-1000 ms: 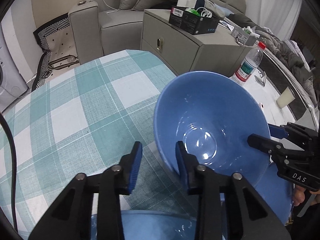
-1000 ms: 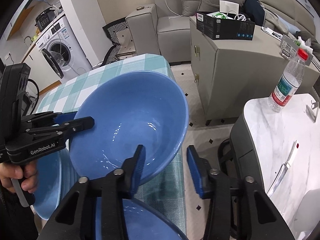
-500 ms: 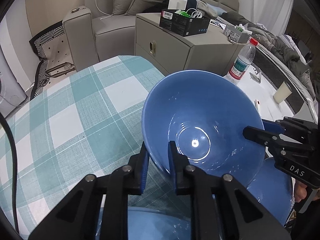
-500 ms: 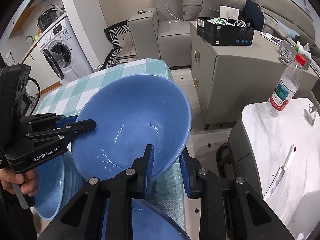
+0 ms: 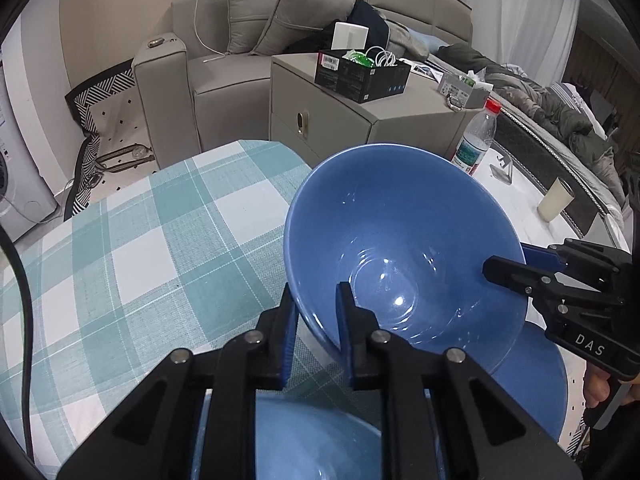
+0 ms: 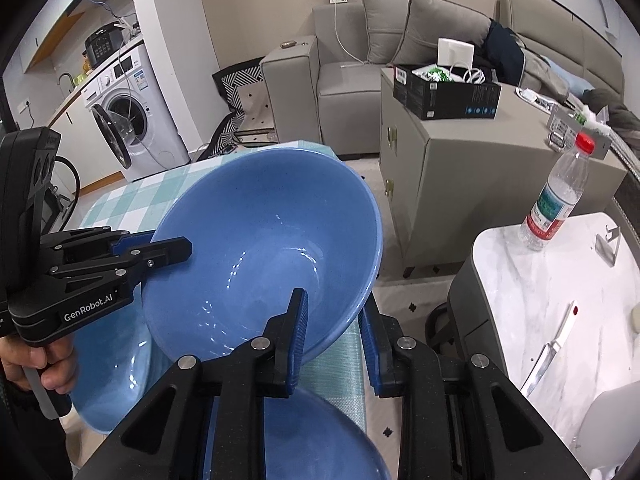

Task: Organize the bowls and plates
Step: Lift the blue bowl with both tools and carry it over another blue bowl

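I had left hand-held gripper (image 5: 316, 320) clenched on near rim of glossy blue bowl (image 5: 404, 248), one pad inside, one outside. Right hand-held gripper (image 6: 334, 332) clamped opposite rim likewise. Bowl deep, conical, glazed, tilted, held above woven teal-check cloth on bench (image 5: 132, 248). Other smooth blue bowls (image 6: 116, 372) sat below.

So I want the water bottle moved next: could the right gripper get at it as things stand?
Probably not yet. The right gripper is shut on the rim of the blue bowl, which the left gripper grips too. The water bottle itself stands unobstructed on the marble table.
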The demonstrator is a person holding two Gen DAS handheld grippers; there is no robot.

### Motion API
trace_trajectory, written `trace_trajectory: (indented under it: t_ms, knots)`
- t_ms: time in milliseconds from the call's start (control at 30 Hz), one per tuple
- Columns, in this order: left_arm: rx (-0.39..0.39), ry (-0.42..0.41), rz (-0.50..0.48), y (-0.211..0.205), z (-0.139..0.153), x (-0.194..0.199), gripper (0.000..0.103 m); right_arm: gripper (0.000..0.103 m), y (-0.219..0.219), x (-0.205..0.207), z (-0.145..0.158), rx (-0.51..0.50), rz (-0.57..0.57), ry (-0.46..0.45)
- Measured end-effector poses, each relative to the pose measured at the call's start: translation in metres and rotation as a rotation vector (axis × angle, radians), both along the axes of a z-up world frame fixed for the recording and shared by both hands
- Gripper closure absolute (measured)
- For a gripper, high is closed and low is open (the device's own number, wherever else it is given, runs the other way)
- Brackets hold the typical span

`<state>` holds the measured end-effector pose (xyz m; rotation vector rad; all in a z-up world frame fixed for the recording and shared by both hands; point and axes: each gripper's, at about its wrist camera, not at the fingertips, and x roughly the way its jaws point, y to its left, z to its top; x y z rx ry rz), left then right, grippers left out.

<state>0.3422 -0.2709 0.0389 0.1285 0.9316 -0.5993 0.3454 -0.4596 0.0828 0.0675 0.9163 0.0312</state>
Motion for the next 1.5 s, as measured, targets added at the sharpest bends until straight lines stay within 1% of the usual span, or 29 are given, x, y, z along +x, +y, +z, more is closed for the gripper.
trace_trajectory:
  t_ms: [467, 733, 1200, 1333, 1500]
  knots:
    - [-0.038, -0.073, 0.023, 0.023, 0.034, -0.027, 0.086, 0.077, 0.018, -0.026, 0.036, -0.009, 0.022, -0.079]
    - [-0.040, -0.106, 0.046, 0.038, 0.051, -0.044, 0.086, 0.077, 0.034, -0.039, 0.053, -0.009, 0.043, -0.115]
    - [-0.041, -0.124, 0.098, 0.073, 0.054, -0.069, 0.086, 0.077, 0.068, -0.059, 0.066, 0.018, 0.104, -0.141]
    - [-0.024, -0.126, 0.112, 0.082, 0.052, -0.076, 0.086, 0.077, 0.077, -0.063, 0.064, 0.025, 0.120, -0.139]
    - [-0.026, -0.127, 0.133, 0.094, 0.050, -0.083, 0.086, 0.077, 0.090, -0.065, 0.060, 0.035, 0.142, -0.130]
